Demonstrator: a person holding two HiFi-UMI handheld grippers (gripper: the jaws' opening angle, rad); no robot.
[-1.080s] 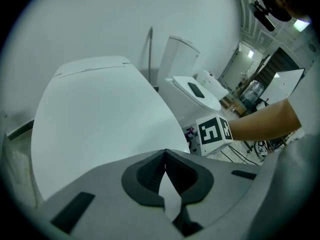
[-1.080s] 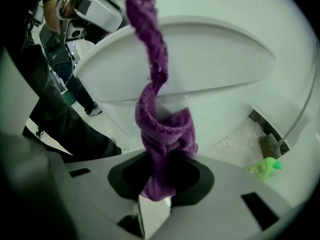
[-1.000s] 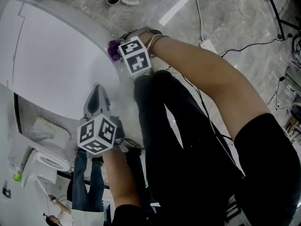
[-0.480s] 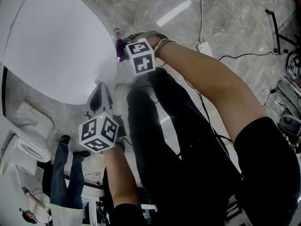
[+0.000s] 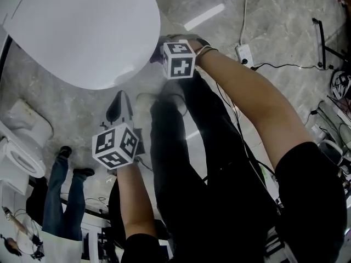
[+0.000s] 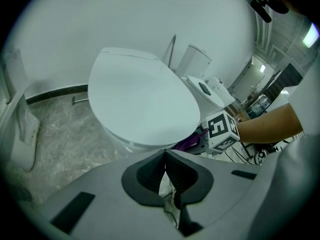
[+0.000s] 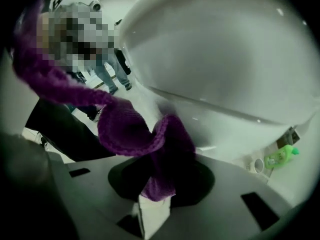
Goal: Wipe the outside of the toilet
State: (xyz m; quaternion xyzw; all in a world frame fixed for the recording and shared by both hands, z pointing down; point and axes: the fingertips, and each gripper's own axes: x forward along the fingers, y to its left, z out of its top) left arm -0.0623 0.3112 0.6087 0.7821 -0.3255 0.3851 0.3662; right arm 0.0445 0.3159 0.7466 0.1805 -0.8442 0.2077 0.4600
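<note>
- White glazed toilet with closed oval lid (image 5: 82, 32): fills the upper left of the head view. In the right gripper view its curved outer bowl (image 7: 225, 59) takes up the upper right.
- Handling, judged: heavy, rigid and fixed in place, with a glossy, slippery shell. It is not a thing to grip; contact should come through the cloth only, as hard jaws could mark the glaze.
- Purple knitted cloth (image 7: 150, 149): soft, light and limp. One bunched end sits in the jaws, and the rest trails loose toward the upper left of that frame. In the head view it lies at the lid's right edge (image 5: 156, 56), close against the bowl; whether it touches there cannot be told.
- Right gripper (image 7: 159, 181): clamped on the cloth's bunched end. The hold looks sound, though the loose tail may drag.
- Left gripper (image 6: 165, 156): jaws together at the tips, holding none of the task's things. A pale scrap shows behind the tips and cannot be identified. It hangs below the lid at centre left of the head view, apart from the toilet.
- Grey marbled floor (image 5: 274, 21): hard and reflective, possibly slippery.
- White power strip (image 5: 244, 52) with cables lies at upper right, a hazard if water is used.
- Second white toilet (image 5: 19, 152) at the left edge.
- Person in blue jeans (image 5: 57, 196) stands at lower left.
</note>
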